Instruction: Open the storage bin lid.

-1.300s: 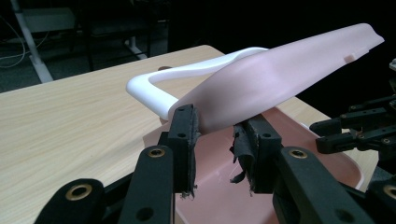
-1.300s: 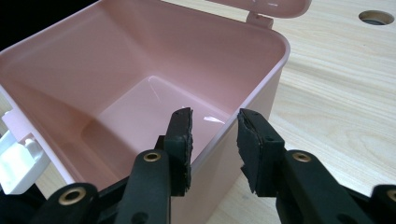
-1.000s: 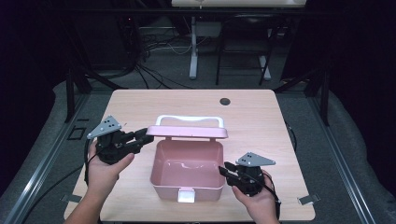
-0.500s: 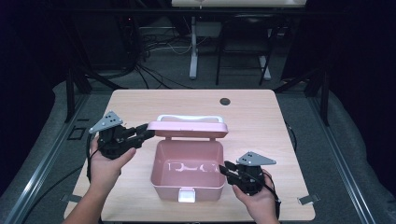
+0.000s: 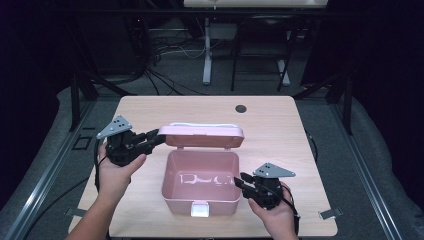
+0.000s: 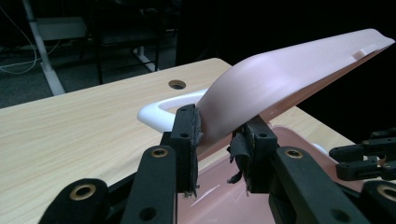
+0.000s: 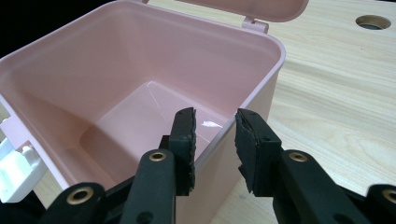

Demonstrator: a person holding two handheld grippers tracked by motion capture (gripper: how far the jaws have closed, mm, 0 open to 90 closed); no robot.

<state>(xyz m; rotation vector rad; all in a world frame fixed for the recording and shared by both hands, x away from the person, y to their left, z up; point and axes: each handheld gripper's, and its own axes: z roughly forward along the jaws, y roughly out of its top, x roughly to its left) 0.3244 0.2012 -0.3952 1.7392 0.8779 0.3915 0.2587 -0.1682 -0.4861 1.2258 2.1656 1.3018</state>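
Because the left tongs [image 6: 219, 135] pinch only a corner of the half-raised pink lid [image 5: 202, 136], their jaws having just been closing on it, the thin plastic could slide out from between the pads and drop onto the box [image 5: 200, 200] if the swing runs faster than the hinge allows. The right tongs [image 7: 215, 135] straddle the box's near right wall with the jaws apart and having just been opening, so the pads do not look to be pressing; with that little bracing, I judge a pull on the lid could drag or tip the empty box, which stands at the middle of the counter [image 5: 280, 125]. The count: one box, one lid, one white handle [image 6: 159, 109], one white latch [image 5: 200, 210], two tongs.
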